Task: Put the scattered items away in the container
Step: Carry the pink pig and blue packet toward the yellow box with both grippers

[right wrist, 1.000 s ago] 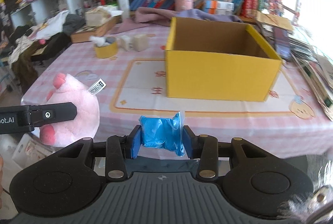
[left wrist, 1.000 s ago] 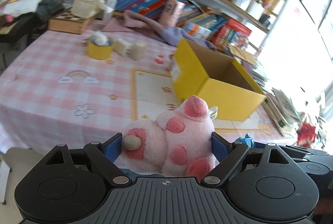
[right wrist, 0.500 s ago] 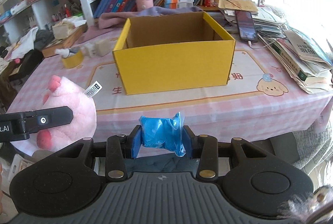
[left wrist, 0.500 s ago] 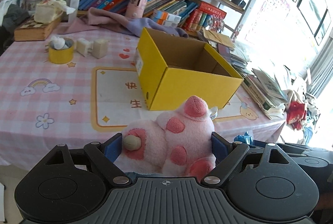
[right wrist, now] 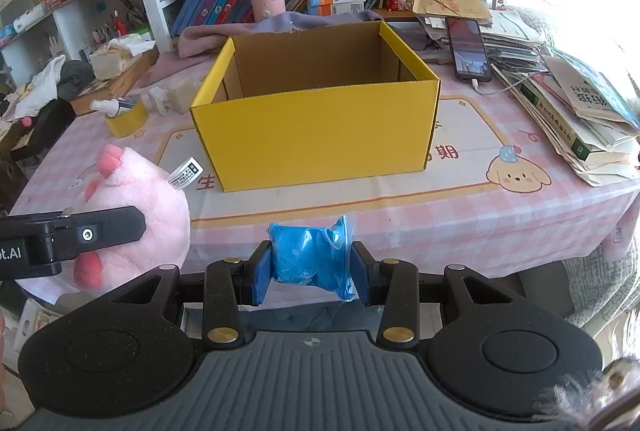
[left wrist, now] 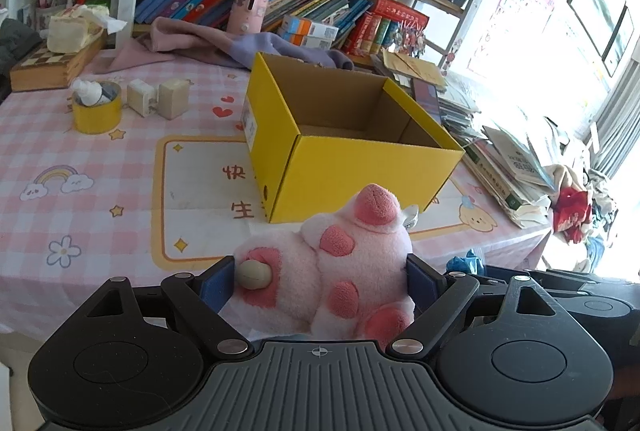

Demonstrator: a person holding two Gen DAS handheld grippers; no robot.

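We see a fluffy pink plush toy (left wrist: 352, 271), a crinkly, glossy blue plastic bag (right wrist: 310, 257), a matt yellow cardboard box (right wrist: 316, 135) with raw brown inside, and a smooth pink-checked tablecloth (left wrist: 80, 167).

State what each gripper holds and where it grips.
Left gripper: pink plush toy, clamped across its body. Right gripper: crumpled blue plastic bag, pinched at its two sides.

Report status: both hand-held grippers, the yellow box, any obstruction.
Left hand-held gripper shut on pink plush toy. Right hand-held gripper shut on blue packet. Yellow box open, looks empty, short of both. Nothing in the way.
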